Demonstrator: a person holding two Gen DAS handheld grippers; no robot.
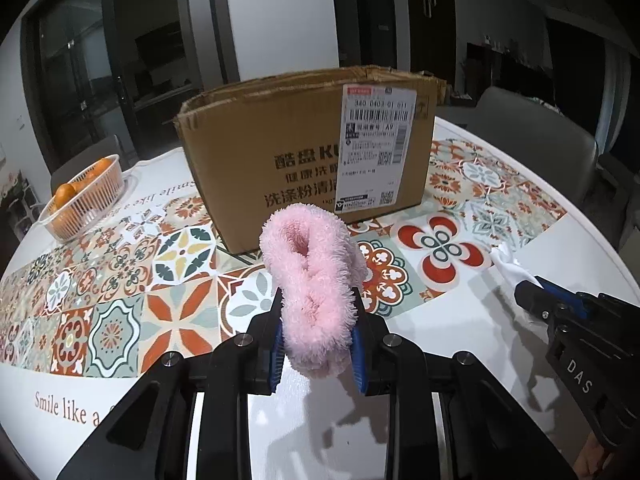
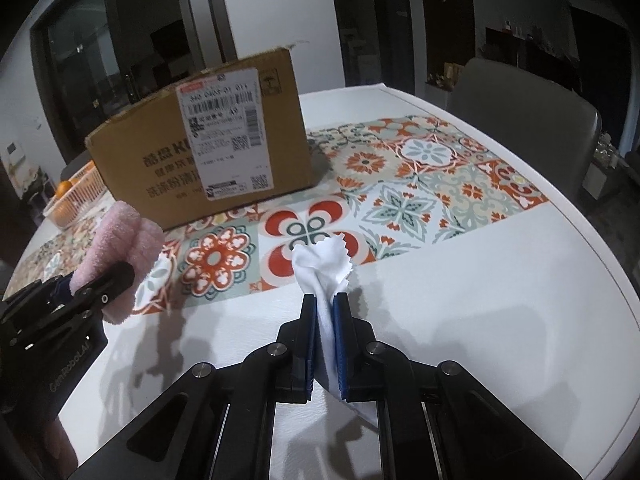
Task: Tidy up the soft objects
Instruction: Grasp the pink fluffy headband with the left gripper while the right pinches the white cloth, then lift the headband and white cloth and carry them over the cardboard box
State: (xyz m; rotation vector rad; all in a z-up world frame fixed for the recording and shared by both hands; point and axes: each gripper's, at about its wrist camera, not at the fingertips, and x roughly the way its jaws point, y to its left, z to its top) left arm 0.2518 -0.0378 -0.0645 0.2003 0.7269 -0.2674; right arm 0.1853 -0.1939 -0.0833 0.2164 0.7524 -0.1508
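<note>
On tiled mat, one box (image 1: 308,148), two cloths gripped

Cardboard box (image 1: 280,152) print: "酷盘 KU…", "健康洗…", "洗涤粉清…", cut off by the label
Shipping label (image 1: 376,148): "340 0403 01 011", barcodes, QR codes
Tablecloth (image 1: 60,408): "Smile like a…"
Right gripper (image 1: 578,378) body: "DAS"
Left gripper (image 2: 68,372) body: "GenRobot.AI"

Pink fluffy towel (image 1: 314,280), white cloth (image 2: 324,276)
</note>
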